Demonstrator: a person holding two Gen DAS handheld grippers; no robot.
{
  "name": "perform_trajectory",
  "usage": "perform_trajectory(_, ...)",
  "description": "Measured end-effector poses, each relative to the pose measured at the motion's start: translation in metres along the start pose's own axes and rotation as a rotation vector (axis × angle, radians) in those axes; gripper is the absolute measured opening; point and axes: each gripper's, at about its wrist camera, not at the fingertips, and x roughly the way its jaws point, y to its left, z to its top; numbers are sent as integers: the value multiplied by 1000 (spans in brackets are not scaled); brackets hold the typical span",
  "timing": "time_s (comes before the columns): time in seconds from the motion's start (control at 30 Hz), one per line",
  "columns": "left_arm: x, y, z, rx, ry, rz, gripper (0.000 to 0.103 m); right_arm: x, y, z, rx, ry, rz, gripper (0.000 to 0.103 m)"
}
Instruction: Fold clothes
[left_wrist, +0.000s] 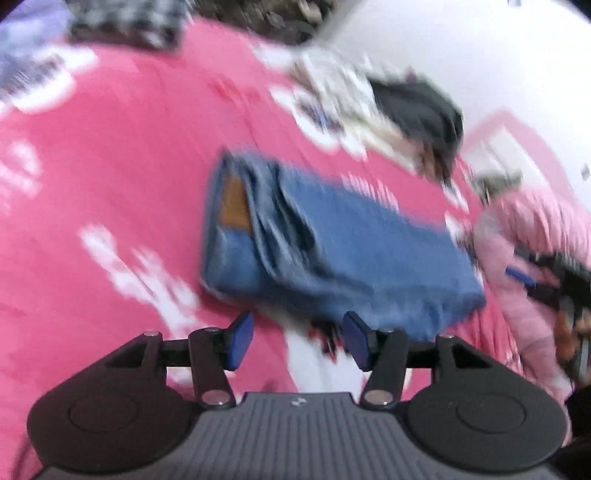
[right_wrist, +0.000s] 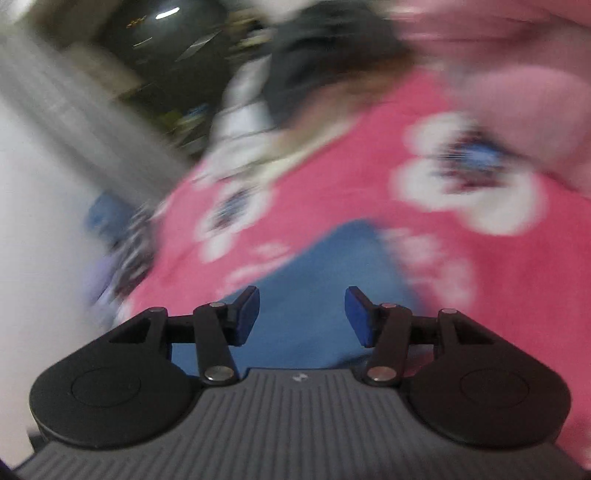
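Folded jeans (left_wrist: 332, 251) lie mid-frame on a pink floral bedspread (left_wrist: 110, 166) as the left gripper (left_wrist: 298, 341) and right gripper (right_wrist: 302, 317) hover wide open and empty; a hasty, blurred pass could snag and undo the fold.

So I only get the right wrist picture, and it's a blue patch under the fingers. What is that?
Observer: Folded jeans, lying on the pink flowered bedspread.
Operator: How can you tell they're jeans?
Observer: The left view shows a brown waistband patch.
Operator: Is the other gripper holding them?
Observer: No. The left gripper is open, with nothing between its fingers.
Operator: Any more clothes around?
Observer: A blurred dark garment lies beyond the jeans.
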Motion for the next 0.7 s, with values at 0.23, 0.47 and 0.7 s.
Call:
perform_trajectory(0.23,28,-7,20,38,-31,35,52,114,156,-84,-589,199,235,48)
perform_trajectory(0.47,55,-4,6,46,18,42,42,164,204,-150,-928,257,173,47)
perform_trajectory(0.7,60,1,7,-16,19,34,26,164,205,-144,-886,188,147,30)
